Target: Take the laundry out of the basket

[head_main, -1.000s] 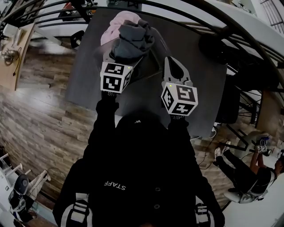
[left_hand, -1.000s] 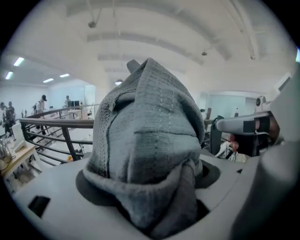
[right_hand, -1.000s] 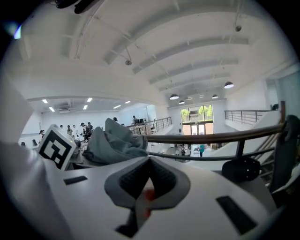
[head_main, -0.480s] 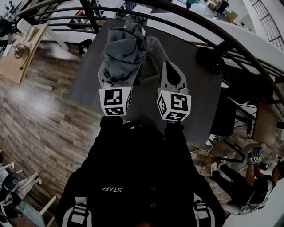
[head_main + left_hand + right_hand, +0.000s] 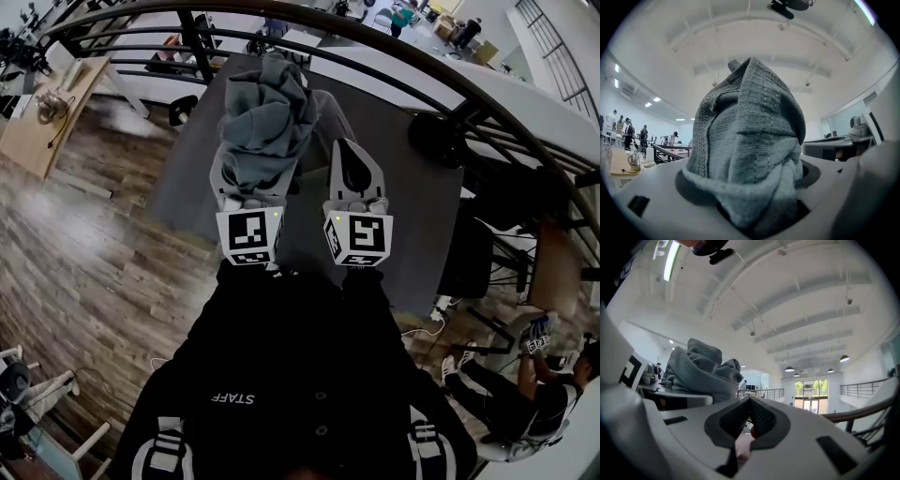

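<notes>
A bunched grey knitted garment [image 5: 267,117] is up off the dark grey table [image 5: 412,216], gripped at its lower end by my left gripper [image 5: 262,159]. In the left gripper view the grey knit [image 5: 750,131] fills the middle, and my left gripper [image 5: 757,206] has its jaws pressed on a fold. To its right, my right gripper [image 5: 349,150] is raised beside it with its jaws meeting at the tips. In the right gripper view my right gripper [image 5: 750,403] is shut; a pinkish blur shows through the gap below the tips, and I cannot tell what it is. No basket is in view.
A curved black railing [image 5: 441,75] runs behind the table. A black chair [image 5: 441,136] stands at the table's far right. A wooden desk [image 5: 47,103] is at the left. A person sits on the wood floor at lower right [image 5: 516,384].
Both grippers have risen and drawn closer together, lifting the grey garment off the table. The pink cloth seen on the table a second ago is now hidden behind it.
</notes>
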`<state>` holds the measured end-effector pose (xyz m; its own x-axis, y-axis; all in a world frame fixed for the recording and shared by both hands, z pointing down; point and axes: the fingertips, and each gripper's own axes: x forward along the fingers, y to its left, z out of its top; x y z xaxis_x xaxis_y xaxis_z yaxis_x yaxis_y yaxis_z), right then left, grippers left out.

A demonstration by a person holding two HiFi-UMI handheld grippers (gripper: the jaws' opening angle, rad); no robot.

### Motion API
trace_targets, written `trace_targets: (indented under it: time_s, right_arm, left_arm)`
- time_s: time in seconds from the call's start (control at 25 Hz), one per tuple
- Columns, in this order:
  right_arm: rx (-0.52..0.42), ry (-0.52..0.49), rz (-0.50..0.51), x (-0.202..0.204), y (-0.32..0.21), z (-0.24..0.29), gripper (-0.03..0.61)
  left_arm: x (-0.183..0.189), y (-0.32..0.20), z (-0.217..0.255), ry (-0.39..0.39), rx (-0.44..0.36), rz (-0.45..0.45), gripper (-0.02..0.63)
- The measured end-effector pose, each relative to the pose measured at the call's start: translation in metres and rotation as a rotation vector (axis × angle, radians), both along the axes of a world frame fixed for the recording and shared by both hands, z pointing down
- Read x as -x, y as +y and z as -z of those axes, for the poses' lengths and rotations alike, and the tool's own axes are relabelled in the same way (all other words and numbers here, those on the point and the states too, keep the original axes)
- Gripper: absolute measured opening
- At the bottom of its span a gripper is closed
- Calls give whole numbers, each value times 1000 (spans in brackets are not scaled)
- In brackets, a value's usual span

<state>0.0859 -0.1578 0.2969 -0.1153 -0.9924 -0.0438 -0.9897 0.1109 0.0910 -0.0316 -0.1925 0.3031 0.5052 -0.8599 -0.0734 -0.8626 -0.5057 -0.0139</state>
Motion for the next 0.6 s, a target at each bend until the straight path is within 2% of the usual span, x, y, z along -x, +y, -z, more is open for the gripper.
trace_targets:
  time_s: [0.6]
  right_arm:
    - [-30,-4,1,2,-1,14,12]
  left_arm:
    - [0,-3,12,-15,-31,12,436]
